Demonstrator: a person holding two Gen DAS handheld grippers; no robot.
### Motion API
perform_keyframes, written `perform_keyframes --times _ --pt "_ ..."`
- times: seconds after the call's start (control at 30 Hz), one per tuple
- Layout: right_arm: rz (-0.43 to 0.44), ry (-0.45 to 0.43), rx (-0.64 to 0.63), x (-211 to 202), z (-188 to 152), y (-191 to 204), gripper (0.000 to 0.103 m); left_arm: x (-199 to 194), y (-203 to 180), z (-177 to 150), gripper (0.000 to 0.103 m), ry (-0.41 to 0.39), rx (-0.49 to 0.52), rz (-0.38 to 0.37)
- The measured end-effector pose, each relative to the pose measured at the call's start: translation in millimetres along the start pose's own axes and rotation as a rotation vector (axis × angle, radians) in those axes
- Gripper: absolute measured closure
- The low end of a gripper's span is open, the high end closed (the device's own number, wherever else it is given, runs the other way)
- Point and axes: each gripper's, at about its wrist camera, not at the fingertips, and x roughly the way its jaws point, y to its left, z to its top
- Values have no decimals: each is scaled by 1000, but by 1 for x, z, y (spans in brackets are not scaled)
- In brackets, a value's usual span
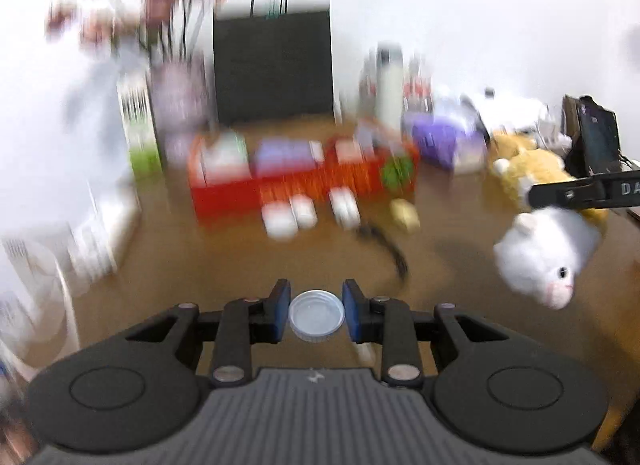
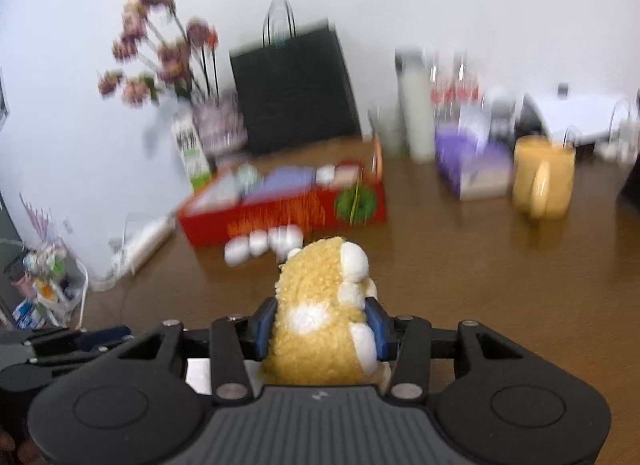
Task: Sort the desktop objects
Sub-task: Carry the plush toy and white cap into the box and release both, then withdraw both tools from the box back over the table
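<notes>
Left claw over brown table, white wall behind.

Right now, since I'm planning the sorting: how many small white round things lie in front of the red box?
3, in a row on the table before the red box: left one, middle one, right one. Blur or the plush toy may hide more.

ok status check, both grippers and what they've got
Left gripper shut on white jar lid. Right gripper shut on yellow plush toy, held above the table. Red box ahead, path open.
</notes>
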Motion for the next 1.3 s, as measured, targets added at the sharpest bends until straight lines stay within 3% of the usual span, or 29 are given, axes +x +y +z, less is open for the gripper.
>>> perform_keyframes --times 0.13,0.23,0.33,0.47,0.6,0.7,0.87,1.0,1.1,1.17,1.27,1.3 --pt "-39 -124 -103 8 59 9 58 19 14 74 74 -80 -1 -52" --pt "-16 -141 -101 46 115 10 58 66 27 129 74 -49 -29 -102" --pt "-19 -83 -81 113 166 11 58 136 36 166 74 39 -44 -92" --pt "-132 -7 -102 213 195 13 58 237 37 162 74 198 -62 18" --pt "-223 149 -95 295 172 6 58 290 36 138 73 324 -112 -4" --pt "-267 221 -154 320 145 7 55 308 36 126 72 379 -112 -40" --pt "-294 240 -249 311 137 16 41 303 48 137 62 389 -156 -59" --pt "-268 170 -179 283 178 16 38 277 60 171 53 349 -173 -59" --pt "-222 169 -110 268 204 10 38 261 66 187 48 347 -169 -26" --pt "-219 170 -97 254 207 13 38 243 65 182 48 324 -174 0" --pt "-168 140 -101 226 186 15 24 206 61 156 45 271 -188 38" --pt "-152 140 -100 219 176 16 24 191 59 144 44 253 -205 33"
